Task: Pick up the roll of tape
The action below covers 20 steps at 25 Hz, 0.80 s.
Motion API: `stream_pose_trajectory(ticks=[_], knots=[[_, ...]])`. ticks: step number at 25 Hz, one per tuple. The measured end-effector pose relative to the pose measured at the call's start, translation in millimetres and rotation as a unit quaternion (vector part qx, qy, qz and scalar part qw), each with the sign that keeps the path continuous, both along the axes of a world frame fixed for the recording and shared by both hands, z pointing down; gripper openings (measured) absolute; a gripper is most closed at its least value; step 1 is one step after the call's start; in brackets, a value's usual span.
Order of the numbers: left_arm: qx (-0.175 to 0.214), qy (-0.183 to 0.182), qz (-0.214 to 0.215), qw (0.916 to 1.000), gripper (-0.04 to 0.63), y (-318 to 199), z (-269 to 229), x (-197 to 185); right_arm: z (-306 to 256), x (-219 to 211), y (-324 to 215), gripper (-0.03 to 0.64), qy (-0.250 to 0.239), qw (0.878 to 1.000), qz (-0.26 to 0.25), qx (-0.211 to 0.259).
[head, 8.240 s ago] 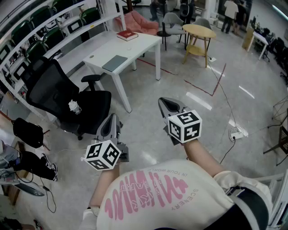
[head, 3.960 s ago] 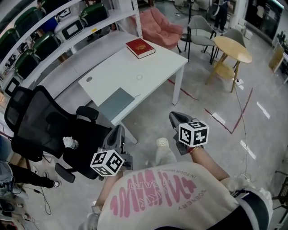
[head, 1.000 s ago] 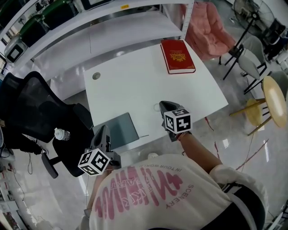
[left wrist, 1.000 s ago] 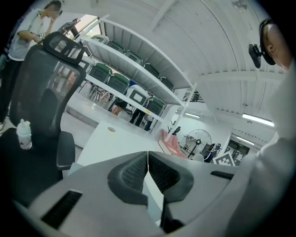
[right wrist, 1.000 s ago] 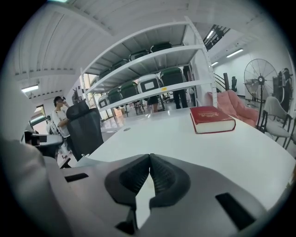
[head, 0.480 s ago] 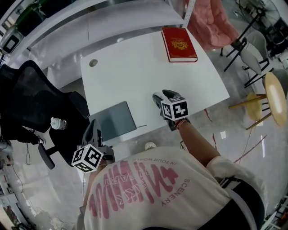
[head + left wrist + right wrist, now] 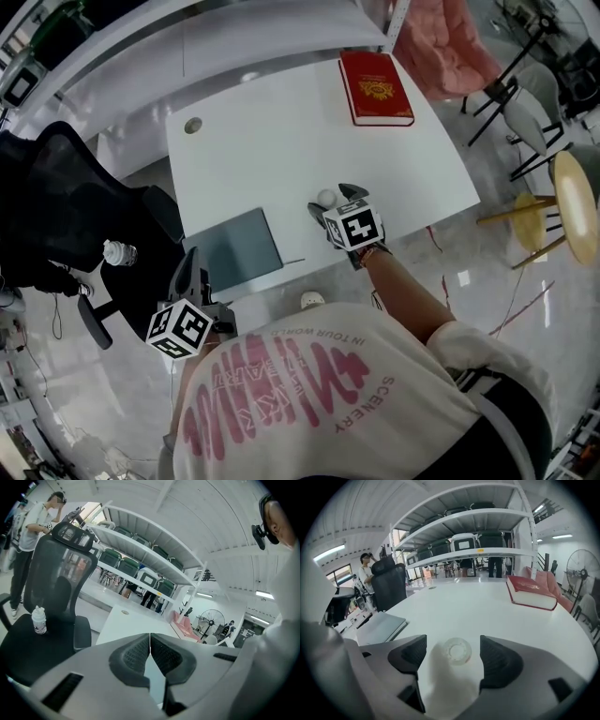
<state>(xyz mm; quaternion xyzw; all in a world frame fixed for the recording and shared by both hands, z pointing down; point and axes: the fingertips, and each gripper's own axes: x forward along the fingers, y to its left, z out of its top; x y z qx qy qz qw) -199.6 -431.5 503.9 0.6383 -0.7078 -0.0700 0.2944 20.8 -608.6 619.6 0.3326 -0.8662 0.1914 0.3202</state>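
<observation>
The tape roll (image 7: pixel 325 197) is a small clear ring lying flat on the white table (image 7: pixel 272 141), close to its near edge. My right gripper (image 7: pixel 333 202) hangs just over it, tilted downward. Its jaws are opening, and the roll sits between them. In the right gripper view the tape roll (image 7: pixel 457 650) lies between the two dark pads (image 7: pixel 499 660) with a gap on each side, untouched. My left gripper (image 7: pixel 192 274) is held low beside the table's near left corner, above the chair. In its own view the left gripper (image 7: pixel 150 642) has its pads pressed together, holding nothing.
A red book (image 7: pixel 375 87) lies at the table's far right. A grey laptop (image 7: pixel 234 248) rests at the near left edge. A black office chair (image 7: pixel 56 216) with a bottle (image 7: pixel 117 253) on its seat stands to the left. Shelving runs behind the table.
My right gripper has sunk toward the tabletop over the tape roll and its jaws have spread apart. The left gripper has stayed by the table's corner.
</observation>
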Motion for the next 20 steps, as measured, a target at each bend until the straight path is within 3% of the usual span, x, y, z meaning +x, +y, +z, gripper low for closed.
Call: stream_pose_trajectory(ticks=[8, 12, 20], knots=[[0.002, -0.002, 0.008, 1.0000, 0.025, -9, 0, 0, 14, 0, -4, 0.360, 0.027, 1.000, 0.007, -0.009], [0.006, -0.003, 0.016, 0.9998, 0.025, -14, -3, 2, 19, 8, -6, 0.298, 0.026, 0.999, 0.034, -0.011], [0.000, 0.000, 0.015, 0.9999, 0.025, -9, 1, 2, 18, 11, -7, 0.277, 0.043, 0.998, 0.039, 0.001]])
